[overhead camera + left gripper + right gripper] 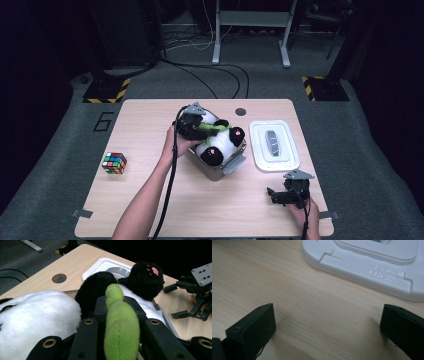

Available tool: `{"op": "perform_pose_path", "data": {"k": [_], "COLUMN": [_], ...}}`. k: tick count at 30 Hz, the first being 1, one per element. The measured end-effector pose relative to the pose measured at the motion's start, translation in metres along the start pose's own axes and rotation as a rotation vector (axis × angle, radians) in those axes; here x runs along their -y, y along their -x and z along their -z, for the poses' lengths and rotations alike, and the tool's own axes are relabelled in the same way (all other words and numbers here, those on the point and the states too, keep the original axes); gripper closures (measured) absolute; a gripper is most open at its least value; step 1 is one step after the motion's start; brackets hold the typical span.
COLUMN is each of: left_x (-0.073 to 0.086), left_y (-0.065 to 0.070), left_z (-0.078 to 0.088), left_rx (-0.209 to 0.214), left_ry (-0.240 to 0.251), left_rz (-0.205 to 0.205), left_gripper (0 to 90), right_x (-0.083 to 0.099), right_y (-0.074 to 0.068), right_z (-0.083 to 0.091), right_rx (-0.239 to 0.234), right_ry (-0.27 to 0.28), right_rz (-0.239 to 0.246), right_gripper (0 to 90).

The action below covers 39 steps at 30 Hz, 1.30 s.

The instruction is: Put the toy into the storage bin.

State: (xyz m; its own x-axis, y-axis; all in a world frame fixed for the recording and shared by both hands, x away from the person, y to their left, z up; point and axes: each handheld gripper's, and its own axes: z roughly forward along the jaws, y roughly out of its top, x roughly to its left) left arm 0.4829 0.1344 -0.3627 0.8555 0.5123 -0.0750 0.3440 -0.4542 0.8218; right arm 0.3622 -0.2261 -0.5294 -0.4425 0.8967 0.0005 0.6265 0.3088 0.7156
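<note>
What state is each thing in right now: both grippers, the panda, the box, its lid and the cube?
left gripper: shut on the panda's green bamboo piece.
right gripper: open, empty, low over the table.
plush panda: partly inside the box, sticking out.
metal box: uncovered.
white lid: off, flat beside the box.
Rubik's cube: scrambled, untouched.

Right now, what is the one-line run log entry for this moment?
left gripper: shut on green plush piece | panda: in metal box | right gripper: open | lid: on table
</note>
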Motion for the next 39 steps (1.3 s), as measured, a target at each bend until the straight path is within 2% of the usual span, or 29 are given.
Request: {"op": "perform_pose_path", "data": {"k": [2, 4, 7, 8, 10, 14, 15, 18, 19, 21, 23, 26, 31, 35, 39], "left_x": [0.001, 0.001, 0.000, 0.000, -0.001, -0.001, -0.001, 0.002, 0.004, 0.007, 0.010, 0.018, 0.028, 0.037, 0.041], "left_y": [0.001, 0.002, 0.004, 0.007, 0.008, 0.008, 0.005, -0.005, -0.010, -0.017, -0.022, -0.025, -0.030, -0.034, -0.037], "left_z": [-0.001, -0.001, 0.001, 0.006, 0.014, 0.027, 0.029, 0.032, 0.032, 0.030, 0.028, 0.022, 0.017, 0.006, 0.002], "left_rx": [-0.002, -0.006, -0.024, -0.045, -0.056, -0.146, -0.171, -0.204, -0.205, -0.216, -0.207, -0.220, -0.212, -0.253, -0.261], "left_ry": [-0.003, 0.000, -0.005, 0.001, 0.007, -0.012, -0.017, -0.017, -0.017, -0.024, -0.037, -0.065, -0.073, -0.149, -0.151], "left_rz": [-0.003, 0.009, 0.009, 0.010, 0.003, -0.035, -0.025, 0.013, 0.035, 0.051, 0.064, 0.061, 0.089, 0.094, 0.113], "left_gripper": [73.6, 66.4, 50.9, 45.2, 39.2, 30.7, 28.9, 24.8, 23.8, 21.2, 17.2, 17.1, 17.7, 17.8, 17.9], "right_x": [0.000, 0.000, 0.000, 0.000, 0.000, 0.000, 0.000, 0.000, 0.000, 0.000, 0.000, 0.000, 0.000, 0.000, 0.000], "right_y": [0.000, 0.000, 0.000, 0.000, 0.000, 0.000, 0.000, 0.000, 0.000, 0.000, 0.000, 0.000, 0.000, 0.000, 0.000], "right_z": [0.000, 0.000, 0.000, 0.000, 0.000, 0.000, 0.000, 0.000, 0.000, 0.000, 0.000, 0.000, 0.000, 0.000, 0.000], "right_rx": [0.000, 0.000, 0.000, -0.001, -0.001, -0.001, -0.001, -0.001, -0.001, 0.000, -0.001, 0.000, 0.001, 0.002, 0.001], "right_ry": [0.000, 0.000, -0.001, -0.002, -0.002, -0.002, -0.002, -0.002, -0.002, -0.002, -0.003, -0.002, -0.001, -0.002, -0.002], "right_rz": [0.000, 0.000, -0.001, 0.003, 0.005, 0.005, 0.004, 0.004, 0.004, 0.004, 0.004, 0.004, 0.003, 0.004, 0.003], "right_gripper": [0.0, 0.0, 0.0, 0.0, 0.0, 0.0, 0.0, 0.0, 0.0, 0.0, 0.0, 0.0, 0.0, 0.0, 0.0]}}
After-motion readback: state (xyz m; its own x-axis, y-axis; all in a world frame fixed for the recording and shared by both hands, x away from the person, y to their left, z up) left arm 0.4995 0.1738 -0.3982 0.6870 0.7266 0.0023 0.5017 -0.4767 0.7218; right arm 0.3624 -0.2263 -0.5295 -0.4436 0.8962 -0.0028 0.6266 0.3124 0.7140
